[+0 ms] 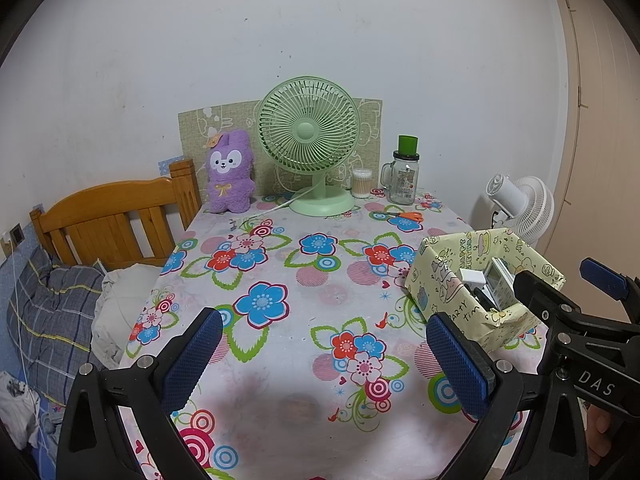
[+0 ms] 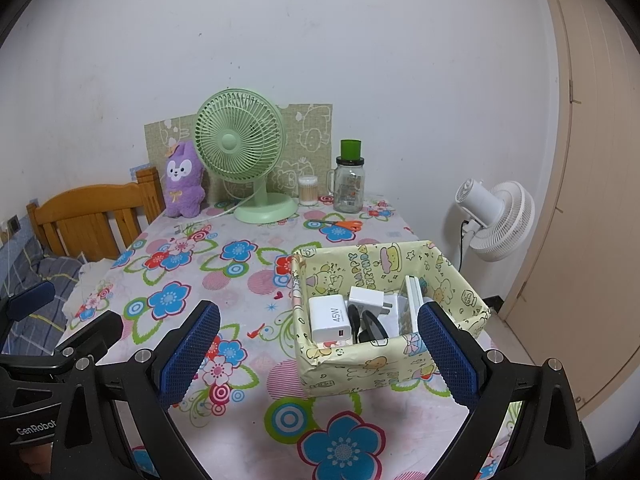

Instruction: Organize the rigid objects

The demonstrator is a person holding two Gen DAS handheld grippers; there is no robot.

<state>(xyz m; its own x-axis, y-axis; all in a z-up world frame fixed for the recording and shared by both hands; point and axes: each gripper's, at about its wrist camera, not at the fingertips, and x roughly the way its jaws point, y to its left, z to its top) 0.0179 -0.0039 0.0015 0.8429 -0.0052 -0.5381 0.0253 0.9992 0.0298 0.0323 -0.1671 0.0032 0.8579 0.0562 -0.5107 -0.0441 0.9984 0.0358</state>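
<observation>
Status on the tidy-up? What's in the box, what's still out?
Done: the box already holds the 45W charger, a white plug adapter, dark cables and flat white items. In hand: nothing; left gripper and right gripper are both open and empty. Possibly left: the orange scissors lying loose near the jar.

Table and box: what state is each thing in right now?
Left tool: open, empty.
Right tool: open, empty.
Box: open-topped, holding chargers.
Jar: upright, capped.
Green fan: upright; running or not, cannot tell.
Scissors: flat, closed.
Plush: upright.
</observation>
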